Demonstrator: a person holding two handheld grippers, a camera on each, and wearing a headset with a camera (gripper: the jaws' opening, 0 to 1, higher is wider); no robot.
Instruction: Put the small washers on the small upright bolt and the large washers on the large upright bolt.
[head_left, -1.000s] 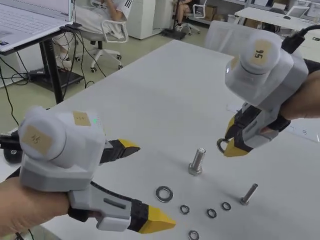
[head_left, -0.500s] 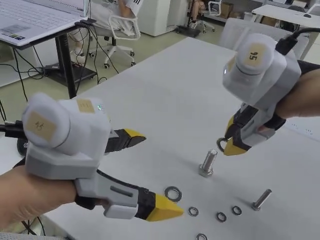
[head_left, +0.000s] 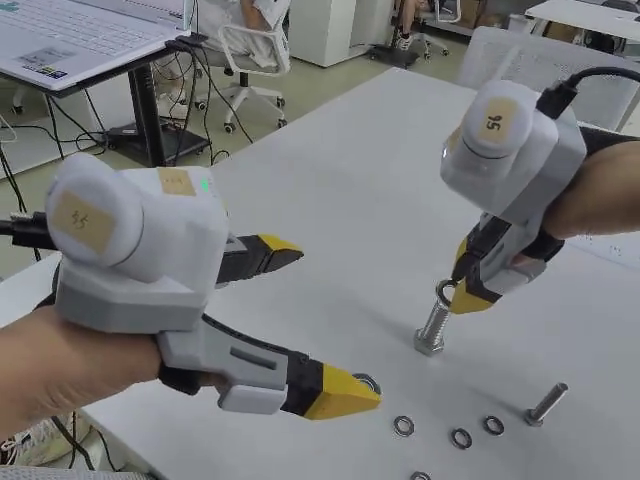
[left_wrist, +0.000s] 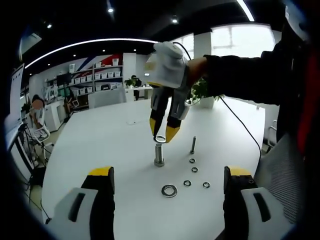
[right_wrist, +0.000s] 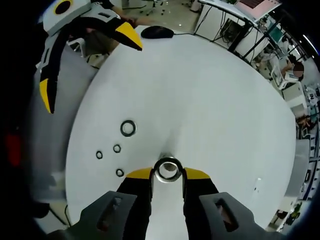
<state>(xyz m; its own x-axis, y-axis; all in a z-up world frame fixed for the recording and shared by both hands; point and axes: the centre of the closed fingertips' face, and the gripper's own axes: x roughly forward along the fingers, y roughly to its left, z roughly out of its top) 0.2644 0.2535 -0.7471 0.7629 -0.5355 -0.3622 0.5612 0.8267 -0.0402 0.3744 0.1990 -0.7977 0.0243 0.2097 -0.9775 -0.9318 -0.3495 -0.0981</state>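
Note:
My right gripper (head_left: 453, 294) is shut on a large washer (head_left: 444, 292), held level right at the top of the large upright bolt (head_left: 432, 328). In the right gripper view the large washer (right_wrist: 168, 169) sits between the yellow tips of the right gripper (right_wrist: 168, 173). A second large washer (left_wrist: 169, 190) lies flat on the table. Several small washers (head_left: 460, 438) lie near the small bolt (head_left: 545, 403). My left gripper (head_left: 315, 320) hovers open at the near left, holding nothing, and partly hides the loose large washer (head_left: 369, 381).
The white table (head_left: 330, 180) stretches away beyond the bolts. A desk with a laptop (head_left: 70, 40) and office chairs (head_left: 250, 50) stand off to the far left. A person sits at the back.
The right gripper has carried its large washer sideways, from beside the large bolt to right over its top. The left gripper stayed open. The head camera shifted.

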